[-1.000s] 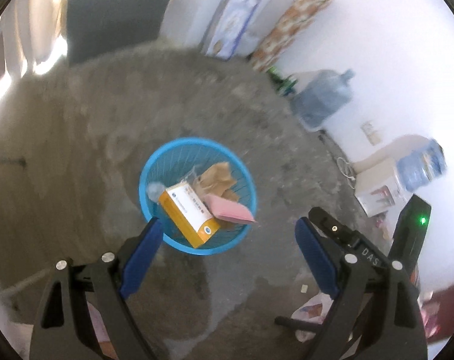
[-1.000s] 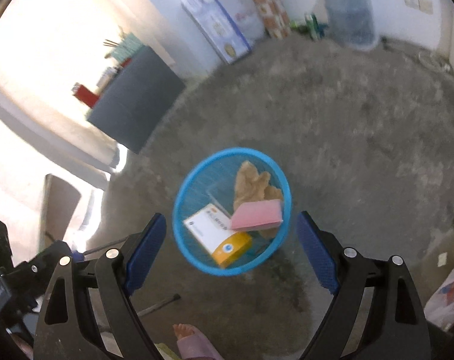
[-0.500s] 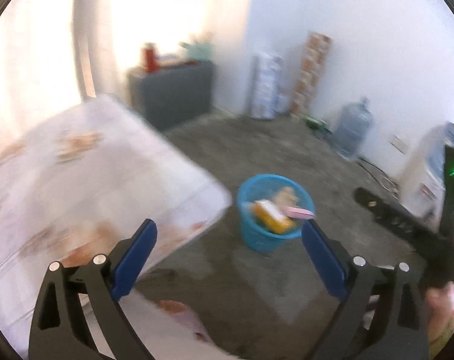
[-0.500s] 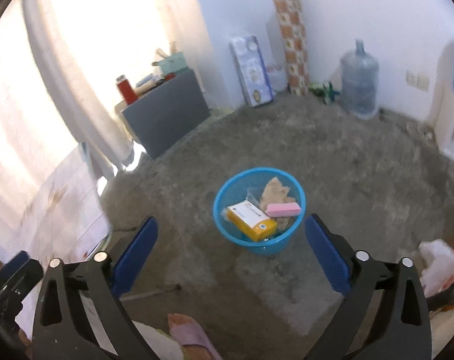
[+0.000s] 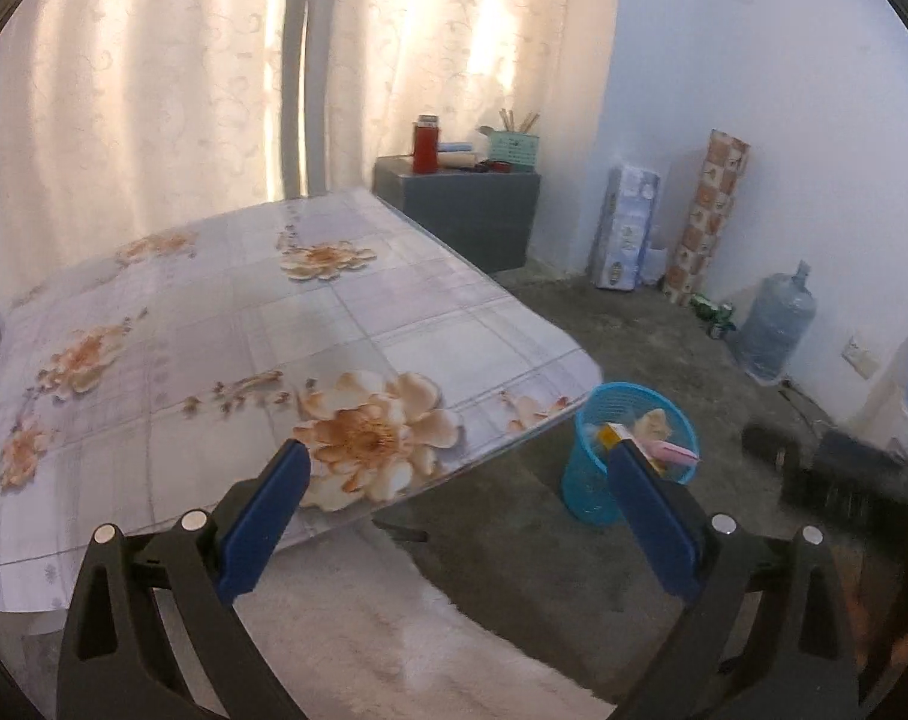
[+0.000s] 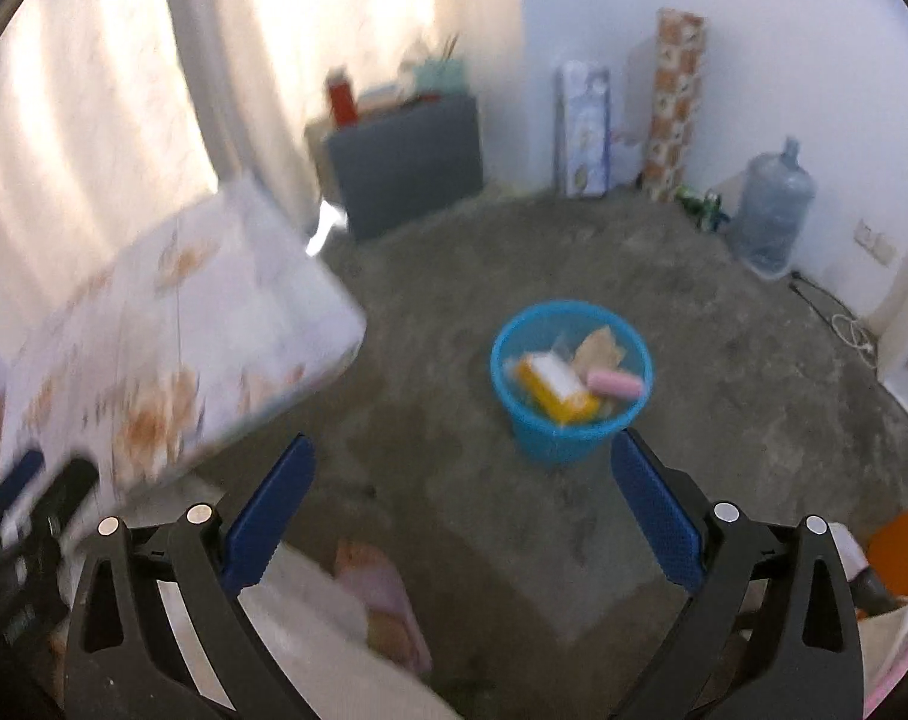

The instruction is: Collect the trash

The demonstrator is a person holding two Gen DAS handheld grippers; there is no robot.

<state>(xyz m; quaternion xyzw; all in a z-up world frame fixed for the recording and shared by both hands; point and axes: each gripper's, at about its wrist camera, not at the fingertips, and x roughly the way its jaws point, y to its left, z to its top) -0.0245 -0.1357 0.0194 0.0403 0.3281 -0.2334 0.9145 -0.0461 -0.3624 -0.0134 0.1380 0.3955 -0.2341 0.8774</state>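
Observation:
A blue mesh waste basket (image 6: 565,426) stands on the concrete floor, holding a yellow-and-white box (image 6: 556,387), a pink packet (image 6: 615,384) and crumpled brown paper (image 6: 601,343). It also shows in the left wrist view (image 5: 592,483), beside the table's corner. My left gripper (image 5: 454,516) is open and empty, raised over the near edge of the flowered tablecloth (image 5: 226,348). My right gripper (image 6: 460,510) is open and empty, above the floor and short of the basket. No loose trash shows on the tablecloth.
A dark grey cabinet (image 5: 466,210) with a red jar (image 5: 425,144) stands by the curtains. A boxed item (image 5: 628,234), a patterned roll (image 5: 712,216) and a water jug (image 5: 775,324) line the far wall. My foot in a pink slipper (image 6: 382,600) is below.
Both grippers have risen and pulled back from just above the basket. The left one has swung left, so the table now fills its view. Both stay open.

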